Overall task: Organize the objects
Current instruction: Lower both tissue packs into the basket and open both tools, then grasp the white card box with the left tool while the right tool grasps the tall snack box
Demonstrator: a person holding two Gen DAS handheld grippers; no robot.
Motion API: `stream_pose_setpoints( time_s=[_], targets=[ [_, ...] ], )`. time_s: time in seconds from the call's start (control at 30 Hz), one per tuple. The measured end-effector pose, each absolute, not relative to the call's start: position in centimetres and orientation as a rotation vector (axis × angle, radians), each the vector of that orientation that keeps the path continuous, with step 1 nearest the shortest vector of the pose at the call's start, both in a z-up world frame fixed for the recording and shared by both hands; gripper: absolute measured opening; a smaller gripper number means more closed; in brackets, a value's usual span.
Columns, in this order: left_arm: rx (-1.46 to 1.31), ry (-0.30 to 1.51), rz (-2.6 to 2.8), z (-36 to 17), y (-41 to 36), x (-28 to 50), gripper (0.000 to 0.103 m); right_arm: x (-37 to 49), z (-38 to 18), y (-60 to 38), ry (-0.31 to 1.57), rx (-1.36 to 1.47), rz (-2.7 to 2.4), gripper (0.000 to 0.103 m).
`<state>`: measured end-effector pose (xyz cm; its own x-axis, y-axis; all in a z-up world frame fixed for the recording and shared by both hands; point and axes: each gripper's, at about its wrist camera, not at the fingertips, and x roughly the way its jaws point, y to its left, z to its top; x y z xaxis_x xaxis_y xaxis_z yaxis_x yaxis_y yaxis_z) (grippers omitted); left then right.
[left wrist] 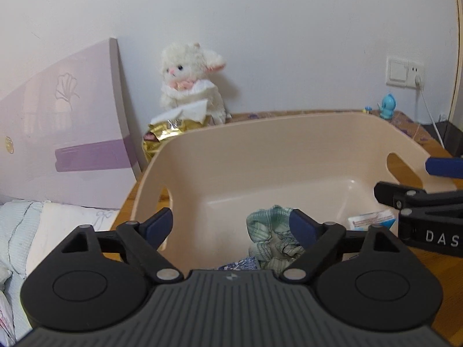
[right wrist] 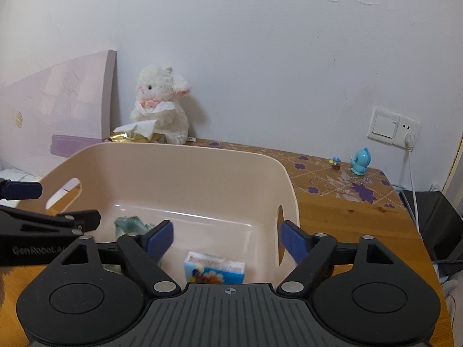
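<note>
A beige plastic basket (left wrist: 260,144) (right wrist: 179,167) stands on the wooden table. Inside it lie a crumpled green checked cloth (left wrist: 272,231) (right wrist: 130,224), a small blue-and-white packet (right wrist: 214,269) (left wrist: 370,221) and a blue patterned item (left wrist: 240,263) at the near edge. My left gripper (left wrist: 231,225) is open and empty over the basket's near side, with the cloth by its right finger. My right gripper (right wrist: 225,240) is open and empty above the packet. Each gripper shows at the edge of the other's view.
A white plush lamb (left wrist: 191,81) (right wrist: 162,107) sits against the wall behind a gold foil bag (left wrist: 165,136). A lilac board (left wrist: 72,133) leans at the left above bedding (left wrist: 23,231). A blue figurine (right wrist: 358,163), a tiny mushroom toy (right wrist: 335,162) and a wall socket (right wrist: 393,125) are at the right.
</note>
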<state>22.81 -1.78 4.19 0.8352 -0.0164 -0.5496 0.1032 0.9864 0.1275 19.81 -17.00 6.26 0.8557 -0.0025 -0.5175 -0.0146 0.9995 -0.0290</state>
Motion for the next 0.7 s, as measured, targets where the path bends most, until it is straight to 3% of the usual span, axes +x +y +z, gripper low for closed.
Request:
stream_pose_setpoints(
  time_s=[0.33, 0.7],
  targets=[
    [0.141, 0.521, -0.090, 6.8, -0.2, 17.8, 0.098, 14.9, 7.4, -16.9, 0.543, -0.080, 0.079, 0.102],
    [0.153, 0.593, -0.096, 4.1, 2.0, 14.7, 0.098, 13.1, 3.7, -16.2, 0.693, -0.162, 0.185, 0.102]
  ],
)
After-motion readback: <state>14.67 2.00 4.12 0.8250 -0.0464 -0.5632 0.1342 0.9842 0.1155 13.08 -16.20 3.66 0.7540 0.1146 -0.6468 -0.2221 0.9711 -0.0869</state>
